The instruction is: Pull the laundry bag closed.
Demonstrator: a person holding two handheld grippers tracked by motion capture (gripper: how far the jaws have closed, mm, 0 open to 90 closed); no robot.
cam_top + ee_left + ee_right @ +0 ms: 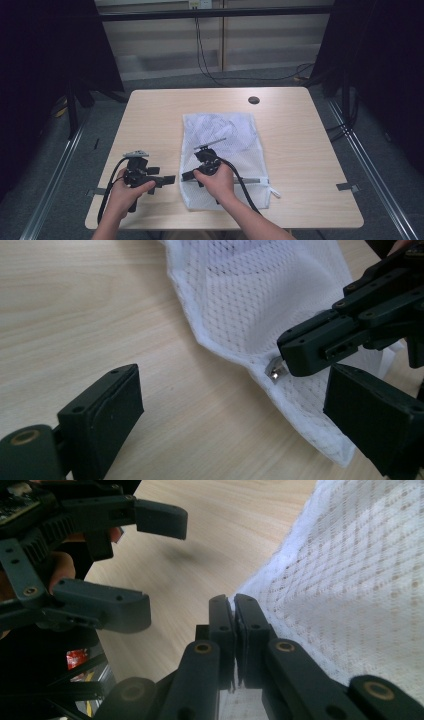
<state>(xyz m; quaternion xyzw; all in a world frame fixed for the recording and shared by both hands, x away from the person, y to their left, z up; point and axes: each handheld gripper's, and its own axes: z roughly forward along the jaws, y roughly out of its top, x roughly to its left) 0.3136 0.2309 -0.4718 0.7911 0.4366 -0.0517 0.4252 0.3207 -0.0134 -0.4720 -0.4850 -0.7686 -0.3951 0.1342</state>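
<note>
Flat on one table (pixel 150 107), one mesh bag (pixel 220 130), right gripper (pixel 233 605) fingers pinching its zipper pull (pixel 275 371), left gripper (pixel 230 405) fingers wide

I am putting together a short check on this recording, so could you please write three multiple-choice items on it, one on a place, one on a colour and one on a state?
1. Where does the mesh bag lie on the table?
A. At the far left corner
B. Around the middle, reaching the near edge
C. Hanging off the right side

2. What colour is the mesh bag?
A. White
B. Red
C. Black

3. How do the jaws of the right gripper stand?
A. Spread wide over bare wood
B. Pressed together at the bag's edge
C. Lifted high above the table

Answers: 1 B, the high view shows it stretching from mid-table toward the person. 2 A, its netting is white in each view. 3 B, the right gripper view shows the jaws shut by the zip pull, while the left gripper gapes open.
</note>
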